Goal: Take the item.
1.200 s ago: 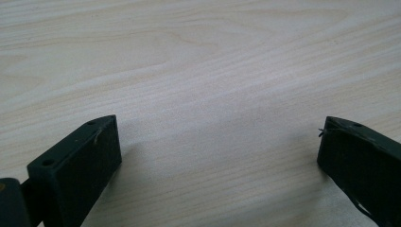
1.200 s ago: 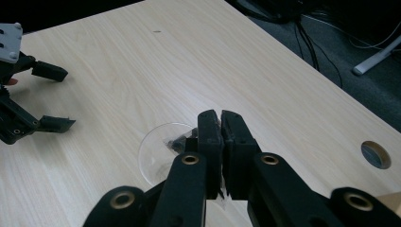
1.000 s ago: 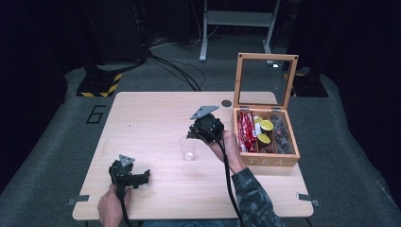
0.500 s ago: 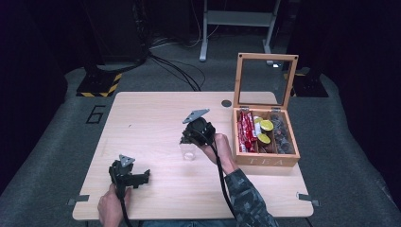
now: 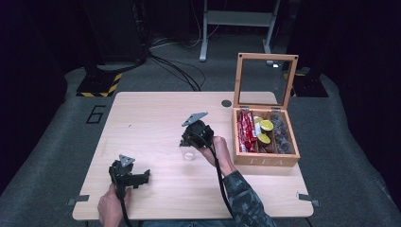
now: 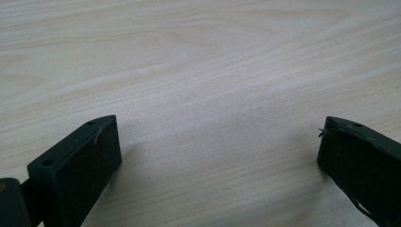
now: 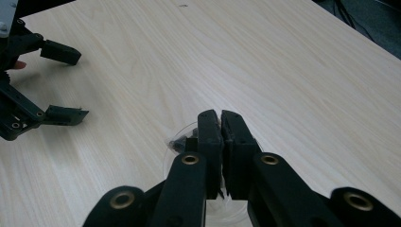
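Pale wood tabletop (image 5: pixel 156 113) is seen with a small clear plastic cup (image 5: pixel 189 155) standing near its middle, left of an opened wooden tea box (image 5: pixel 266 158). The right gripper (image 7: pixel 221 124) is held directly over the cup, its jaws pressed together with nothing visibly clamped. The left gripper (image 5: pixel 142 176) is rested near the table's front edge, jaws spread wide and empty.

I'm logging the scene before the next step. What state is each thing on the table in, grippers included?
Tea box: lid open, upright, compartments filled.
Clear cup: upright on the table, something small and dark inside.
Right gripper: jaws shut, just over the cup.
Left gripper: jaws open, nothing between them.
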### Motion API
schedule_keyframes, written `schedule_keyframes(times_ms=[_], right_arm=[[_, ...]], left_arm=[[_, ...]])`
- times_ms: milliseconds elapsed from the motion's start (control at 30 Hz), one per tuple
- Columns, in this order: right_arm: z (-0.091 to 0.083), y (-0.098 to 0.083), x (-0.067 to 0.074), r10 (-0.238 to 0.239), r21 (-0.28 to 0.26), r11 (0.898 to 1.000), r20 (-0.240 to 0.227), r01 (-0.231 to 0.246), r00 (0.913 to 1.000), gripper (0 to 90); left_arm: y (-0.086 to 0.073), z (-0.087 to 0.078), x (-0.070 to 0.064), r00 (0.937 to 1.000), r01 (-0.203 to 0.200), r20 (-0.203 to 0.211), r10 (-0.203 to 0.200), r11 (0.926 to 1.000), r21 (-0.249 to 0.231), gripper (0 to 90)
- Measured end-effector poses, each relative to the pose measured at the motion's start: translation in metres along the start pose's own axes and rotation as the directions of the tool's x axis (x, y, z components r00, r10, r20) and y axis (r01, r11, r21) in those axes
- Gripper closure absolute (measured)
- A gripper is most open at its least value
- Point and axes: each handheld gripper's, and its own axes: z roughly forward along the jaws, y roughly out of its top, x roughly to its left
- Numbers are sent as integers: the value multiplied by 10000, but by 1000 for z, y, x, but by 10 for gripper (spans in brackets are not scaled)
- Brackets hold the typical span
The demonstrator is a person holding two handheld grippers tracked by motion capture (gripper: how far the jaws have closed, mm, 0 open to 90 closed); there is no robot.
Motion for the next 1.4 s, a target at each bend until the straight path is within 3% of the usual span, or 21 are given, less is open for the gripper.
schedule_keyframes(times_ms=[633,1400], right_arm=[[13,-10,-5,178,353,9992,47,-180,9998,872],[31,-19,-5,343,1121,9932,-292,-309,9990,868]], left_arm=[[0,0,0,10000,2,0,-2,10000,-2,3],[0,0,0,10000,-5,1,5,10000,0,3]])
